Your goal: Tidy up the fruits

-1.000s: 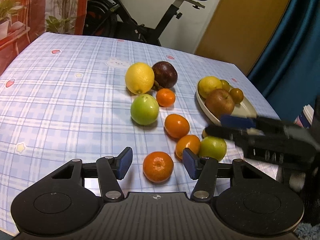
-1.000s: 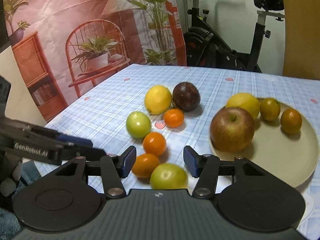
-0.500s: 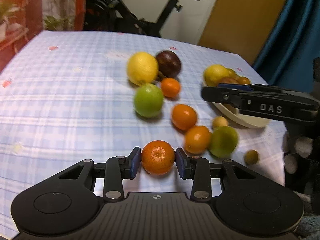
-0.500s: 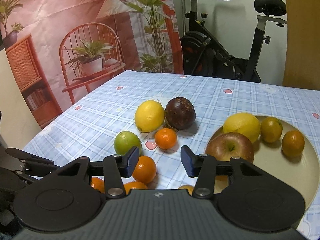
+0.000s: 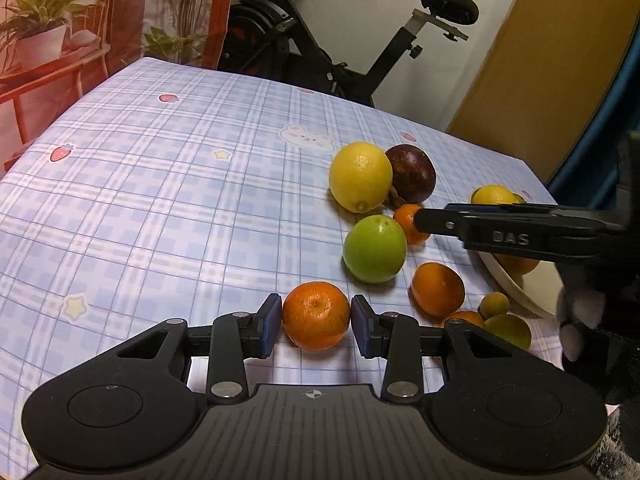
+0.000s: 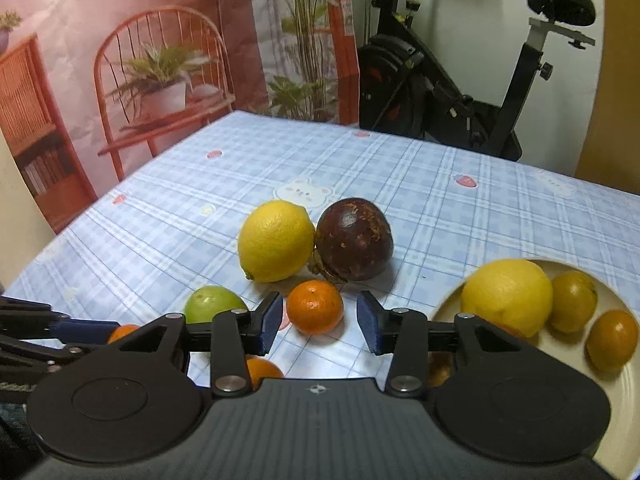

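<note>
Left gripper point(image 5: 316, 326) jaws clamped on mandarin point(image 5: 316, 316), near on the surface. Right gripper point(image 6: 318, 324) jaws closing, small orange point(image 6: 315, 307) between them, untouched, slightly left of centre; plate point(image 6: 612, 392) lies right.

Orange mandarin point(image 5: 316, 315), blue-and-white plaid tablecloth point(image 5: 168, 184).

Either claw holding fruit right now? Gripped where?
The left claw grips an orange by its two sides, a pad on each. The right claw is closing around a small mandarin, pads not yet touching.
</note>
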Motion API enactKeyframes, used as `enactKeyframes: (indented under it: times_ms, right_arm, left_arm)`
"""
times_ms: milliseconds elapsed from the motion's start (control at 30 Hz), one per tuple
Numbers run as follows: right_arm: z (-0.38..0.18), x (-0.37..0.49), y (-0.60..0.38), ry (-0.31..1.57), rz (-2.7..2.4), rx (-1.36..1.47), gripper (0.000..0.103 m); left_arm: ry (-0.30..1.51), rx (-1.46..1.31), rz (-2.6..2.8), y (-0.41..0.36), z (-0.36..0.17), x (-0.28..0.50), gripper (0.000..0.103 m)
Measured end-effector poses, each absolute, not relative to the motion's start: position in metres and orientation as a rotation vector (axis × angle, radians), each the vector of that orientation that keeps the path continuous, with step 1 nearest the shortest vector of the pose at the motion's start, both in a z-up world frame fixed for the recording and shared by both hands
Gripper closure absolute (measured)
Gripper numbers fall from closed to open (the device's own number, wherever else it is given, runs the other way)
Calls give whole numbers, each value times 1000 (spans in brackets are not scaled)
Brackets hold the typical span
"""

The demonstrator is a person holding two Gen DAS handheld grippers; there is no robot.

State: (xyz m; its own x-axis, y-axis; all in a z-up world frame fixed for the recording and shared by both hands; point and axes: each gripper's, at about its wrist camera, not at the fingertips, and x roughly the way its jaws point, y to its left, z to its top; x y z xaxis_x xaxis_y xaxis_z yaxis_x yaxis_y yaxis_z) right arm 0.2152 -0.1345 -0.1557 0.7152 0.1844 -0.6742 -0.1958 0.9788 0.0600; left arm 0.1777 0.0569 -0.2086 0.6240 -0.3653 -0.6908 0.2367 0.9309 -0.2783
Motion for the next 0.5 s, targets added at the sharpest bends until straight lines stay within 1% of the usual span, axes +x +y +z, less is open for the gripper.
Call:
enactKeyframes:
  times_ms: [333, 400, 500]
  right_arm:
    - [-167, 233, -127, 798, 225, -36, 59]
    - [-168, 234, -127, 804, 223, -40, 63]
    - [-167, 233, -128, 800, 232, -31, 64]
  left_arm:
    - [837, -175, -364, 55, -213, 176, 63]
    - [838, -176, -364, 55, -214, 176, 63]
    - [837, -169, -353, 56, -213, 176, 63]
